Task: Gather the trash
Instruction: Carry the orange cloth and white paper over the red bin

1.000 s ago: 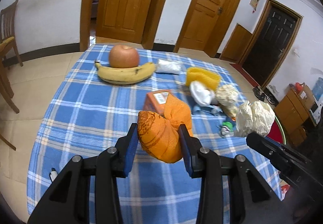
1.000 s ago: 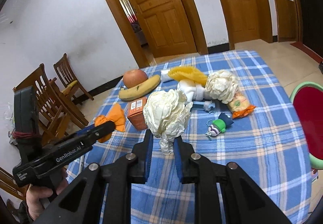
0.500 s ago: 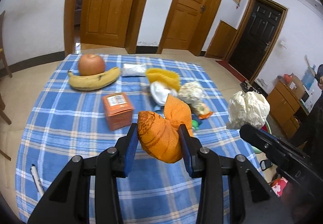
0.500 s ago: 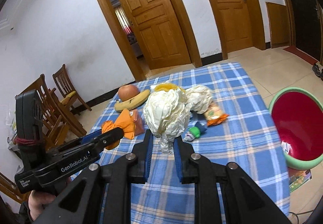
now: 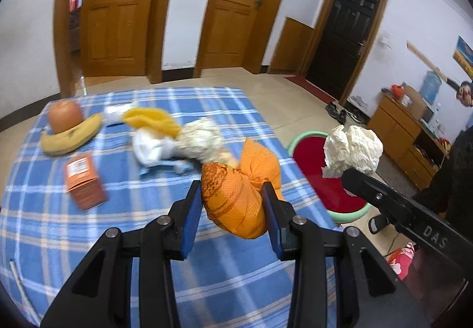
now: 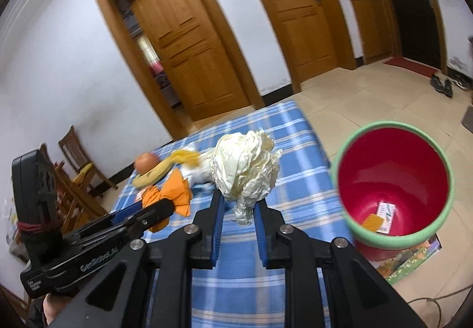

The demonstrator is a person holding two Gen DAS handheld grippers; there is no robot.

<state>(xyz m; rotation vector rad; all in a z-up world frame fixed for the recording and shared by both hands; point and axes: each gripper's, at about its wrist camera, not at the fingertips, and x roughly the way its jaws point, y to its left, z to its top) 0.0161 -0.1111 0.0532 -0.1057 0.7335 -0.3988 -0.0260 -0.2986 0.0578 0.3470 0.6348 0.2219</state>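
My left gripper [image 5: 232,201] is shut on a crumpled orange wrapper [image 5: 239,195] and holds it above the blue checked tablecloth [image 5: 118,209]. My right gripper [image 6: 238,208] is shut on a crumpled cream paper ball [image 6: 245,168], near the table's right edge. In the left wrist view the paper ball [image 5: 351,150] hangs over the red bin with a green rim [image 5: 334,189]. The bin [image 6: 393,183] stands on the floor right of the table and holds a small carton and an orange scrap.
On the table lie an apple [image 5: 64,116], a banana [image 5: 69,139], an orange box [image 5: 84,181], a yellow wrapper [image 5: 152,118], white crumpled trash [image 5: 174,141] and a pen [image 5: 17,280]. Wooden chairs [image 6: 74,168] stand at the left. A wooden cabinet [image 5: 405,136] stands at the right.
Both grippers have swung right with their loads, toward the bin. The bin now fills more of the right wrist view and its inside shows.
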